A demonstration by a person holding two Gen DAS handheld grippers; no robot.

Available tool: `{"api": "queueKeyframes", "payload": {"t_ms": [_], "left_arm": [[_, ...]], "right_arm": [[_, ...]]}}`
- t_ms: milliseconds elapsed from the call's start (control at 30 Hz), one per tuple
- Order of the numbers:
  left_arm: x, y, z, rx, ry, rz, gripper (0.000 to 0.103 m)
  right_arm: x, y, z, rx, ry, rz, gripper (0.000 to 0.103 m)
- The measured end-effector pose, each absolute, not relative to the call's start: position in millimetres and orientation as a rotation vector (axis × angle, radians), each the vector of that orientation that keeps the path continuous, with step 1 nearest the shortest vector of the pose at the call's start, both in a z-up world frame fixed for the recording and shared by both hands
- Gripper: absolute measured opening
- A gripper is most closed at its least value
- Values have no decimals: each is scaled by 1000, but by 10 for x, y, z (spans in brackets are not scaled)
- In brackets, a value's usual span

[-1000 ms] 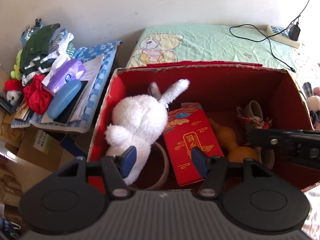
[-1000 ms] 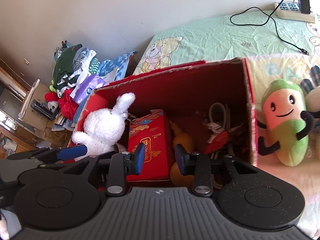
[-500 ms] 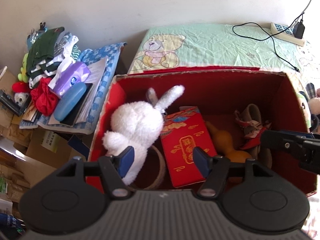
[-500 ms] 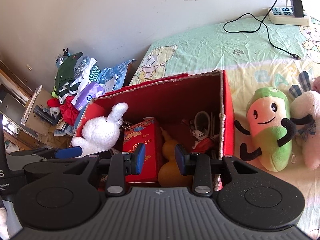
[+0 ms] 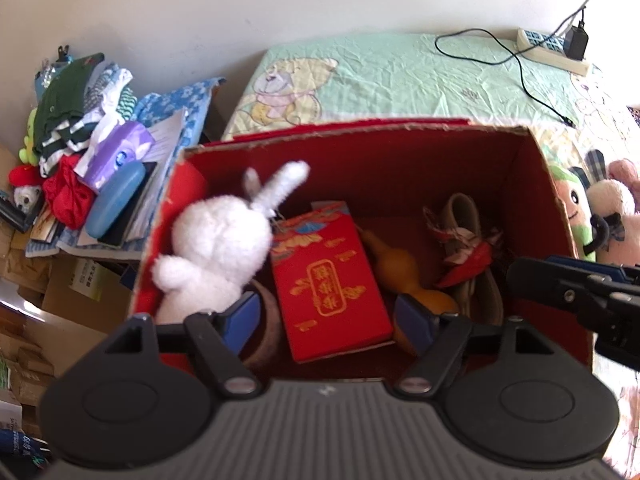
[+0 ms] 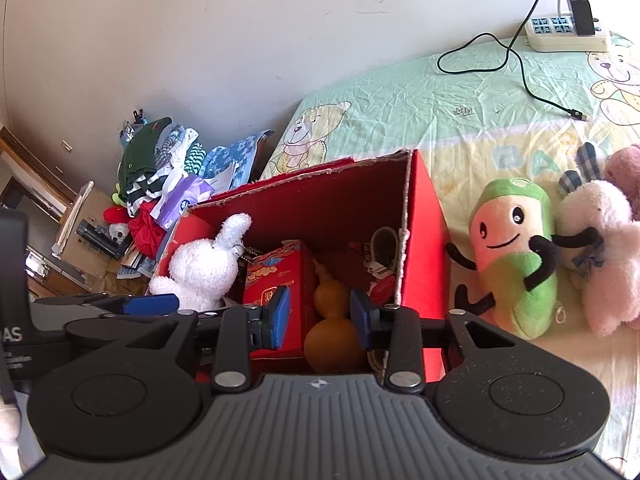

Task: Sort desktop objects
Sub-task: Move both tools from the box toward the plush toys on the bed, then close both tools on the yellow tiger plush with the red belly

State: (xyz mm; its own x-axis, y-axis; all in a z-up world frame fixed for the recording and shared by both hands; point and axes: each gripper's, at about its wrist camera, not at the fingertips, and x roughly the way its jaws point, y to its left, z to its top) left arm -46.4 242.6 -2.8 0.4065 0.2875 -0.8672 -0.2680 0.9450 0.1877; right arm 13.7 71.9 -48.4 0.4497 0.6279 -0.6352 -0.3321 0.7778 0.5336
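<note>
Both grippers have been drawn back and up from the red box (image 6: 424, 240). The left gripper (image 5: 328, 316) is held wide, the right gripper (image 6: 316, 316) half-spread, both empty. The green plush (image 6: 516, 264), right of the right gripper, should be gripped mid-body.

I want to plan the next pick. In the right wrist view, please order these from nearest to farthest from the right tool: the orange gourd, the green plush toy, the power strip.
1. Orange gourd: inside the red box, directly ahead of the right tool.
2. Green plush toy: on the bedsheet, right of the box.
3. Power strip: far right corner, by the wall.
</note>
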Motion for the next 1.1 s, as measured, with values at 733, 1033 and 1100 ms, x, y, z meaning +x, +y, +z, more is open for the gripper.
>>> {"api": "queueKeyframes", "payload": {"t_ms": [733,1033,1100], "left_arm": [[-355,1680,99,86,1064,302,82],[-211,1072,196,128,1018,236,83],[-175,917,185,134,1018,218,83]], "right_arm": [[-9,-61,-388,461,834,610,37],[-23,-633,-466,494,835,531,37],[-28,-770,-483,500,834,516,37]]}}
